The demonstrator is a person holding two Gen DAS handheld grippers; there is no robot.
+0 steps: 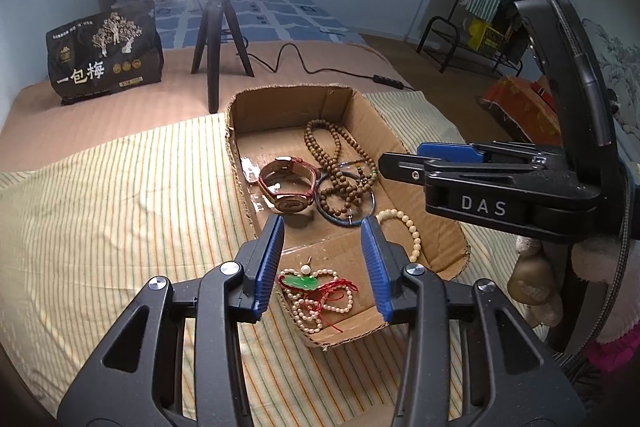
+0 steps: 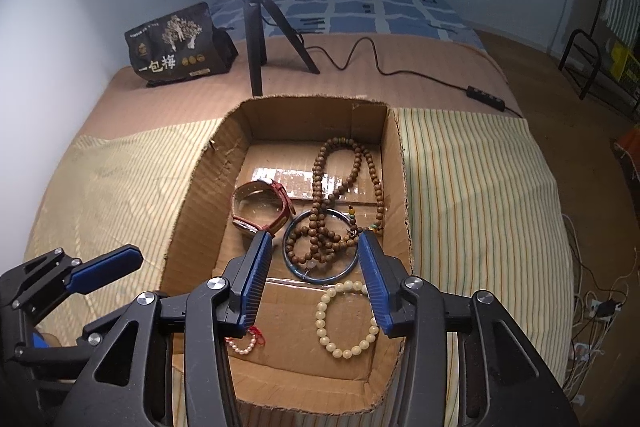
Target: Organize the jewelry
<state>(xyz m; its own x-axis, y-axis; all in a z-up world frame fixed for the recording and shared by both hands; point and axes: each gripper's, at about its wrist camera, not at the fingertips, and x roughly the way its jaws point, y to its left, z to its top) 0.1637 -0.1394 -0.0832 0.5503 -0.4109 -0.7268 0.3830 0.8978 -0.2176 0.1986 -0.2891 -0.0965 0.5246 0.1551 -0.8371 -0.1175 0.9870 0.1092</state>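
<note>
Inside the shallow brown cardboard box (image 2: 192,195) on the striped bedcover (image 2: 480,195), all the jewelry already lies: the pale cream bead bracelet (image 2: 347,319) at 6 o'clock, the blue glass bangle (image 2: 320,247) at the centre with the long brown wooden bead strand (image 2: 344,183) draped over it towards 12, the red-strapped wristwatch (image 2: 262,205) at 9, and the pearl necklace with its green pendant and red cord (image 1: 316,291) at 7.

I have my right gripper (image 2: 314,283) hovering above the bangle and bracelet, fingers spread and holding nothing. My left gripper (image 1: 326,267) hangs over the pearl necklace, fingers likewise released and empty.

I judge the sorting nearly done. To finish well, I would untangle the wooden strand from the bangle: lower slowly, pinch a single bead run, and lift straight up so nothing else drags along.
</note>
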